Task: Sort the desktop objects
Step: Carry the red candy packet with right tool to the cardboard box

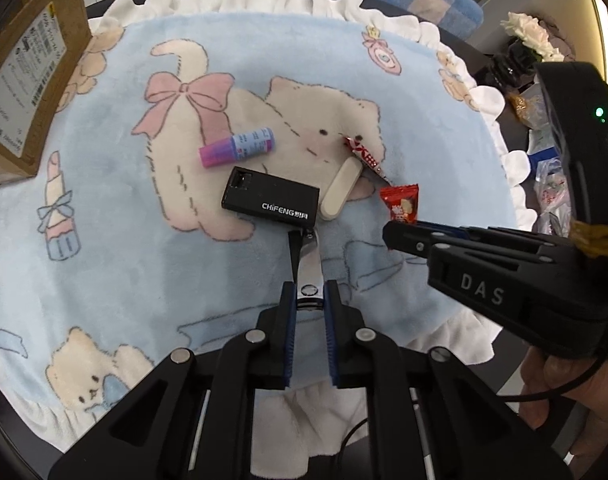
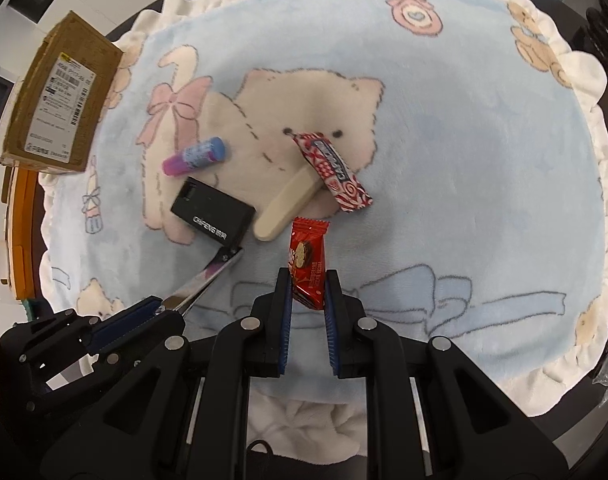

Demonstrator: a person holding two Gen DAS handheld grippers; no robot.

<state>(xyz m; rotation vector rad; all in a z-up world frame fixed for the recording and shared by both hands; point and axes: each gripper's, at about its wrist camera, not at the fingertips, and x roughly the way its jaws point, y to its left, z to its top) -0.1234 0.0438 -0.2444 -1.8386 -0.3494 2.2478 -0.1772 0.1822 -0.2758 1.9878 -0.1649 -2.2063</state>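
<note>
Nail clipper (image 1: 305, 270): clamped at its rear end between the jaws of the left gripper (image 1: 308, 300), tip touching the black box (image 1: 270, 197) marked "CHIFENG". Red candy packet (image 2: 307, 268): gripped upright by the right gripper (image 2: 307, 294), above the blue cat-print blanket (image 2: 443, 168). Nearby on the blanket lie a purple-blue tube (image 1: 238, 147), a beige oblong case (image 1: 339, 189) and a red-white patterned wrapper (image 2: 332, 170) overlapping that case. Cardboard box (image 1: 28, 76) with shipping label sits at the blanket's left edge.

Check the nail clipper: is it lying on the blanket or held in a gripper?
Held. The left gripper is shut on the nail clipper, its blue pads pressing both sides; the tip reaches the black CHIFENG box.
</note>
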